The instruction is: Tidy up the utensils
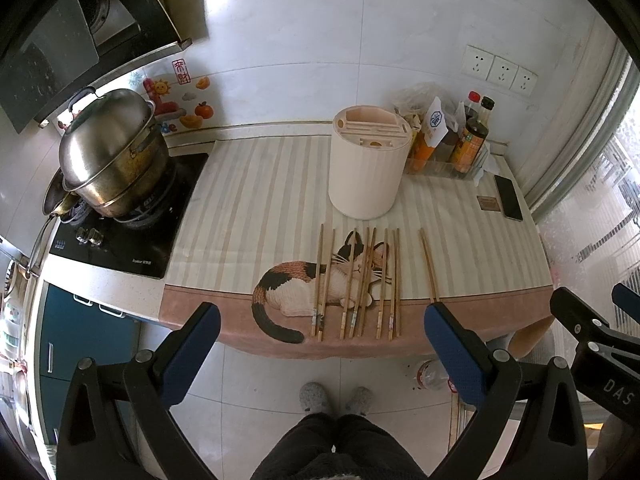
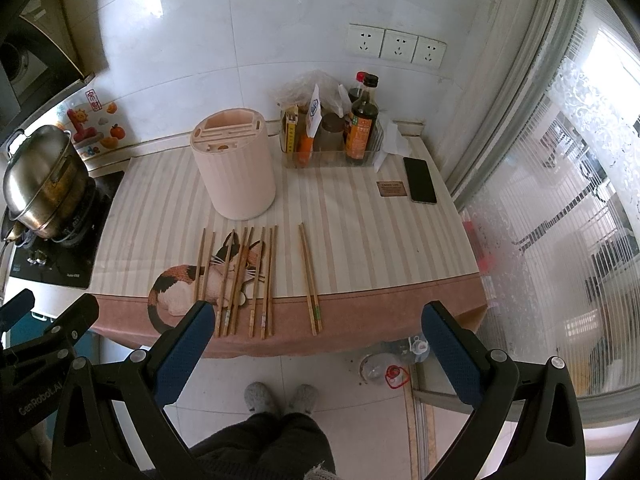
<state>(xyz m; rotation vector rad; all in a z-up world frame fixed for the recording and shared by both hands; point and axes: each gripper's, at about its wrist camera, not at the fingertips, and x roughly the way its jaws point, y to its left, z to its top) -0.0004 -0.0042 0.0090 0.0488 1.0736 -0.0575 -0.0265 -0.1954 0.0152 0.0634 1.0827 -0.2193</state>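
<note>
Several wooden chopsticks [image 1: 356, 284] lie side by side on a striped cat-print mat [image 1: 256, 200], near its front edge; they also show in the right wrist view [image 2: 240, 280]. One pair [image 1: 429, 266] lies apart to the right, also in the right wrist view [image 2: 309, 278]. A cream round utensil holder [image 1: 366, 162] with slots on top stands behind them, seen too in the right wrist view [image 2: 236, 164]. My left gripper [image 1: 322, 322] is open and empty, held in front of the counter edge. My right gripper [image 2: 316, 320] is open and empty, beside the left.
A steel pot [image 1: 112, 152] sits on the gas stove [image 1: 120, 240] at left. A clear bin with sauce bottles [image 2: 360, 124] stands at the back right. A phone [image 2: 419, 180] and a small card [image 2: 392, 189] lie at right. Bottles lie on the floor [image 2: 384, 364].
</note>
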